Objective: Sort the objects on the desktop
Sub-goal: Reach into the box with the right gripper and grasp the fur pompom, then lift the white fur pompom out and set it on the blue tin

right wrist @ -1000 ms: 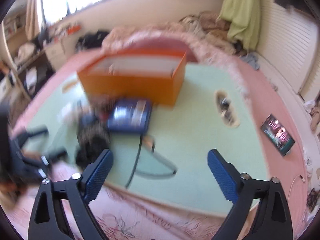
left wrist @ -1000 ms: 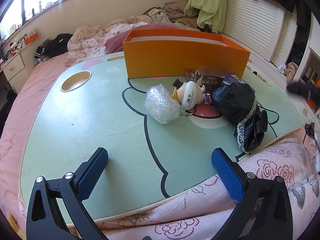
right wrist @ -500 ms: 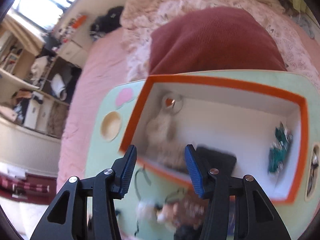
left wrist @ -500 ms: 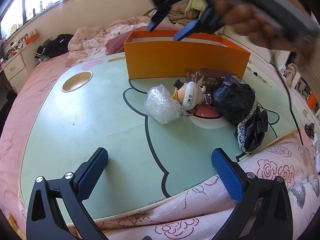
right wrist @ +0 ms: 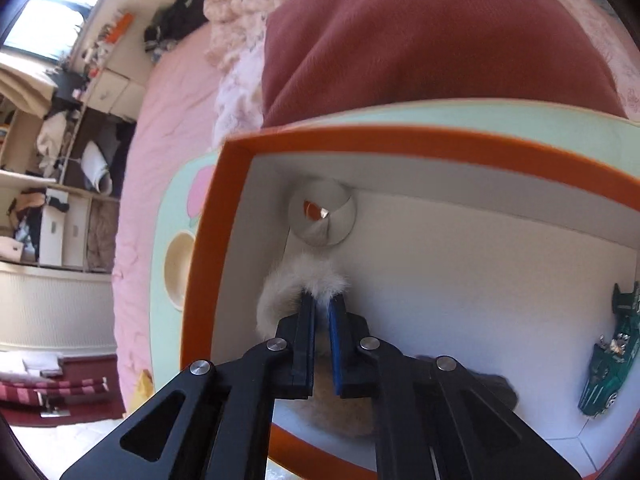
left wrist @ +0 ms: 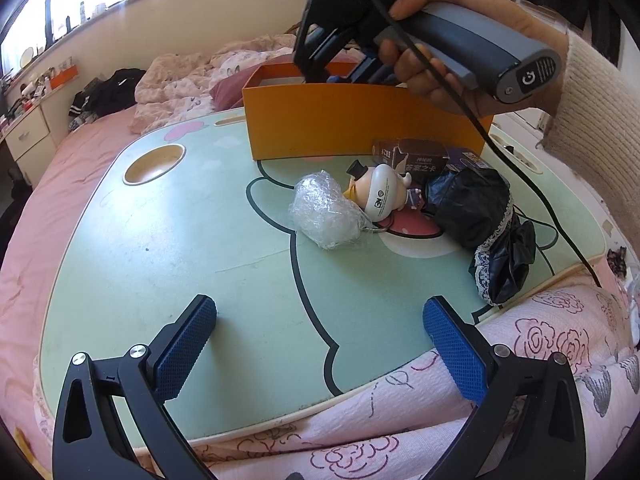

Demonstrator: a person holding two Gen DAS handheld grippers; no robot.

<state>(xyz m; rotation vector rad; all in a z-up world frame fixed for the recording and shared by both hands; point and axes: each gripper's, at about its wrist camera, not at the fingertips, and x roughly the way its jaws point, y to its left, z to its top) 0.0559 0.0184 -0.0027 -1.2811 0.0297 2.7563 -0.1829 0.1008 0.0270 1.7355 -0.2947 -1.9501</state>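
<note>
An orange box [left wrist: 360,124] stands at the back of the green lap table [left wrist: 180,240]. In front of it lie a bubble-wrap bundle [left wrist: 326,212], a white duck figurine [left wrist: 382,194], a dark carton [left wrist: 416,156] and a black lace-trimmed cloth [left wrist: 480,216]. My left gripper [left wrist: 320,336] is open and empty above the table's near edge. My right gripper [right wrist: 322,306] reaches down inside the box [right wrist: 208,256], shut on a fluffy cream plush [right wrist: 296,284]; it also shows in the left wrist view [left wrist: 344,76]. The box holds a round silver item [right wrist: 322,216] and a green toy car [right wrist: 612,356].
A round cup recess [left wrist: 154,158] sits at the table's left. A dark red pillow [right wrist: 420,36] lies behind the box. Pink bedding [left wrist: 540,344] surrounds the table. A cable [left wrist: 520,184] hangs from the right gripper over the table's right side.
My right gripper swung from the table's right side up over the orange box, dropped into it and closed its jaws on the plush. My left gripper stayed still and open.
</note>
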